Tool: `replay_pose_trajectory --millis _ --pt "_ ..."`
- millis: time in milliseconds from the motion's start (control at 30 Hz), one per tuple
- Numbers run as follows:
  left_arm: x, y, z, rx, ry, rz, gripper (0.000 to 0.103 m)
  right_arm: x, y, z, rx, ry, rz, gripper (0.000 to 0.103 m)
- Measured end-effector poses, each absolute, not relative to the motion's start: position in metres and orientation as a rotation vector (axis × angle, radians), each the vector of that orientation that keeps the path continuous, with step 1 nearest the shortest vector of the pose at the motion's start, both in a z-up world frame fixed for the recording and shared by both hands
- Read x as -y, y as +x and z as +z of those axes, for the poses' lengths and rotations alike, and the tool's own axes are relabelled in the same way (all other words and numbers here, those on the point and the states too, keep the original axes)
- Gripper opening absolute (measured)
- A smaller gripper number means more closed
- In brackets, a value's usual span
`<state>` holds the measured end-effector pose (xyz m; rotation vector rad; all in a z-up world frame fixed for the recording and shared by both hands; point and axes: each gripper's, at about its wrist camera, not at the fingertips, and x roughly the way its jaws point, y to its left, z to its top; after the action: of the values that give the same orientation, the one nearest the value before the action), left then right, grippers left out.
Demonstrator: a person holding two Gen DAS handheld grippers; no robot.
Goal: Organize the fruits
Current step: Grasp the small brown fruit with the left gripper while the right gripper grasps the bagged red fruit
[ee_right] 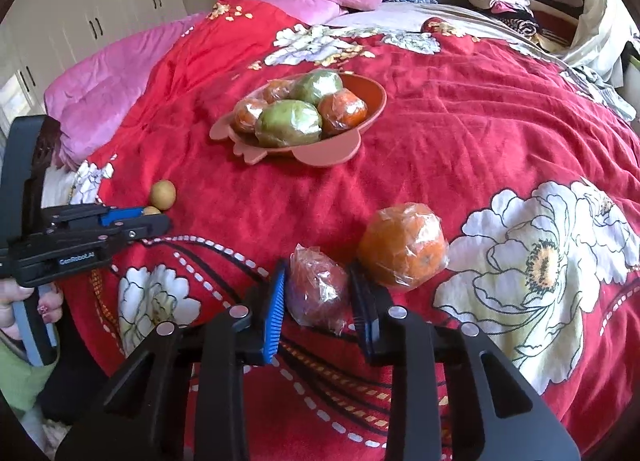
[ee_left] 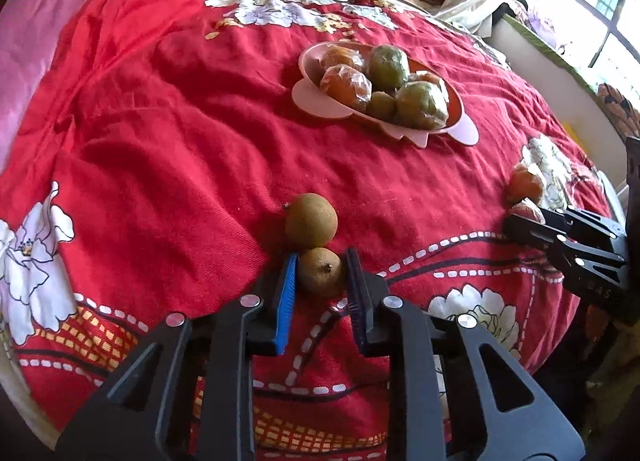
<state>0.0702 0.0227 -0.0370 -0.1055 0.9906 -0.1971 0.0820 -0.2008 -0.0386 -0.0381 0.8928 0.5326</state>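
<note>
fingers of left hand-held gripper (ee_left: 321, 275) bracket a small brown fruit (ee_left: 320, 271), right hand-held gripper (ee_right: 319, 288) brackets a wrapped red fruit (ee_right: 318, 288).

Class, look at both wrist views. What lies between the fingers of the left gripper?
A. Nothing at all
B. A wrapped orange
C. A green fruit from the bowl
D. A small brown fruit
D: in the left wrist view the left gripper has a small brown fruit between its fingers, lying on the red blanket just in front of a larger brown fruit.
</note>
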Motion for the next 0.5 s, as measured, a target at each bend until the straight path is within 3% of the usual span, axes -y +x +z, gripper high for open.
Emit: replay_pose_trajectory --millis 500 --pt "-0.023 0.075 -0.003 -0.924 -0.14 -0.24 0.016 0.196 0.097 -0.005 -0.806 -0.037 0.569 0.028"
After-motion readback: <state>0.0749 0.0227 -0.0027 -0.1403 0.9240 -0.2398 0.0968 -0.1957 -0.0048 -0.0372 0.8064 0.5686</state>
